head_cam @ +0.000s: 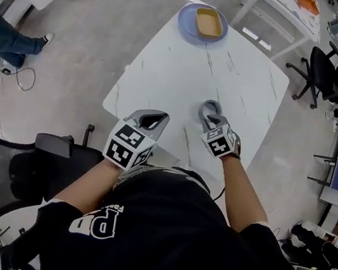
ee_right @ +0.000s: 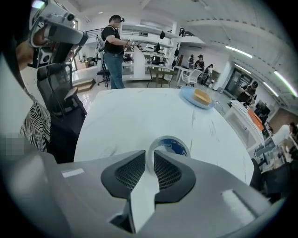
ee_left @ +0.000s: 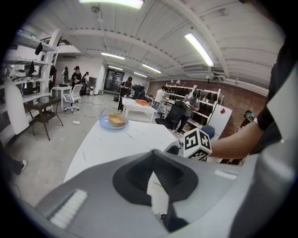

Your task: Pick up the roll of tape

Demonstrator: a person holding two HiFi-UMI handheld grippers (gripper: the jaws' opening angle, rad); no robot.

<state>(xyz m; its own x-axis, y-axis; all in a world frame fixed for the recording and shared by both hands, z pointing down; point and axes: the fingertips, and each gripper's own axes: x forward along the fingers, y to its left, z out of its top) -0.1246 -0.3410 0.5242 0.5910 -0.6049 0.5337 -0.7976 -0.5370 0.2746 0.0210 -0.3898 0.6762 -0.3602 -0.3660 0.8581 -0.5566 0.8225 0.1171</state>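
Note:
The roll of tape (ee_right: 174, 145), pale with a blue printed core, sits on the white table (head_cam: 186, 70) just ahead of my right gripper (ee_right: 150, 155). That gripper's jaws are shut on the near wall of the roll. In the head view my right gripper (head_cam: 209, 108) hovers over the near part of the table and hides the tape. My left gripper (head_cam: 151, 115) is at the table's near left edge, shut with nothing in it. Its tips meet in the left gripper view (ee_left: 153, 152).
A blue plate (head_cam: 186, 25) with a tan block (head_cam: 209, 22) stands at the table's far end. A black office chair (head_cam: 15, 169) is at my left. A person's legs (head_cam: 5, 40) show at far left. Another white table (head_cam: 286, 10) and dark chairs (head_cam: 321, 70) stand beyond.

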